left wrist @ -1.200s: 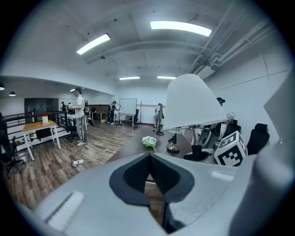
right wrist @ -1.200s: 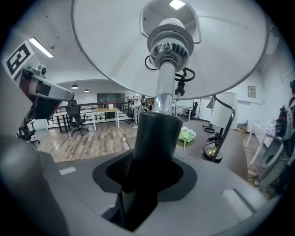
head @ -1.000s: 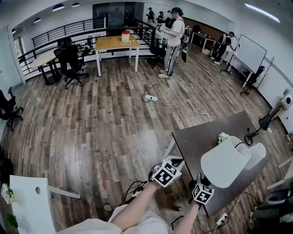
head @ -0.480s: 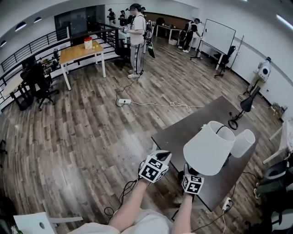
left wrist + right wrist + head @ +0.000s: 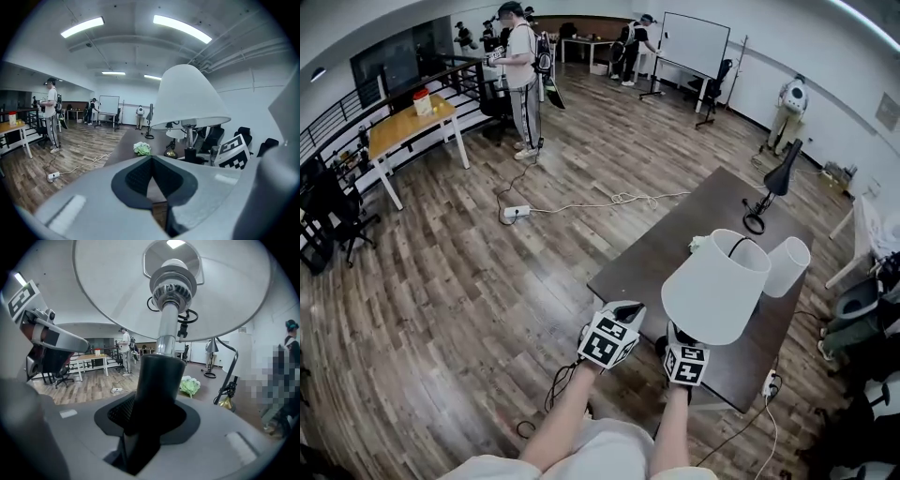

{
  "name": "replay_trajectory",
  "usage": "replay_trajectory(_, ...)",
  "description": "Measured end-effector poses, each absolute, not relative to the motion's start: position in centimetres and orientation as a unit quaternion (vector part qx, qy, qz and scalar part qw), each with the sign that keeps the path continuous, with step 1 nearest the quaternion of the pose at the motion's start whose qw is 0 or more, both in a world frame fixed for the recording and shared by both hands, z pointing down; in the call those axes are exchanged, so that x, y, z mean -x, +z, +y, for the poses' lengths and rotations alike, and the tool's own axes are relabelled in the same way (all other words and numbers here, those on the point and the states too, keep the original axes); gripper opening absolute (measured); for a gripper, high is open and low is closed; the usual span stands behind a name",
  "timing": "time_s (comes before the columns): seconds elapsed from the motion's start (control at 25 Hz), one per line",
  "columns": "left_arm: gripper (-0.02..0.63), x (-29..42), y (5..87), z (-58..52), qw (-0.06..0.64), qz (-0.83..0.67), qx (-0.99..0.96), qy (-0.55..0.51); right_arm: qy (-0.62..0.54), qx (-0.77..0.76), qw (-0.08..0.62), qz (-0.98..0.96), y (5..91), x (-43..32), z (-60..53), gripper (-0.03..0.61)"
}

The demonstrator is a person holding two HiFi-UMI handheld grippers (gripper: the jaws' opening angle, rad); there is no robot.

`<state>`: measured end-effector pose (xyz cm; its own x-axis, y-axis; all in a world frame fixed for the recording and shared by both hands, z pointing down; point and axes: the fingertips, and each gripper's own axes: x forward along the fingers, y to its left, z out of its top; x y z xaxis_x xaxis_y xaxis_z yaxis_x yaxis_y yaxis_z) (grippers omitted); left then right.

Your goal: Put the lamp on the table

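Lamp (image 5: 715, 286): white conical shade flaring downward, chrome stem and socket, black lower column. Stands upright, lower right of centre in head view, over the near end of the table (image 5: 670, 248). Black column clamped between jaws of right gripper (image 5: 147, 423). Base hidden under shade; contact with tabletop can't be told. Table: dark brown rectangular top, lying diagonally right of centre.

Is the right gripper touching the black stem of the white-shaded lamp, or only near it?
Touching. The right gripper view shows the right gripper shut on the white-shaded lamp's black stem, with both fingers pressed against it.
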<state>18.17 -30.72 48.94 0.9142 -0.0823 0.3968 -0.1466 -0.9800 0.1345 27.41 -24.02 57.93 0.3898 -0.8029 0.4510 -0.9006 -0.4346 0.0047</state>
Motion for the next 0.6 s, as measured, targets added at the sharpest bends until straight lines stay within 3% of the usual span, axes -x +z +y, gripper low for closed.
replay_trajectory(0.6, 0.001, -20.4, 53.6, -28.4, 0.104, 0.017, -0.967, 0.232, 0.206, -0.846, 0.12, -0.478, 60.3, -26.7, -22.1, 0.175)
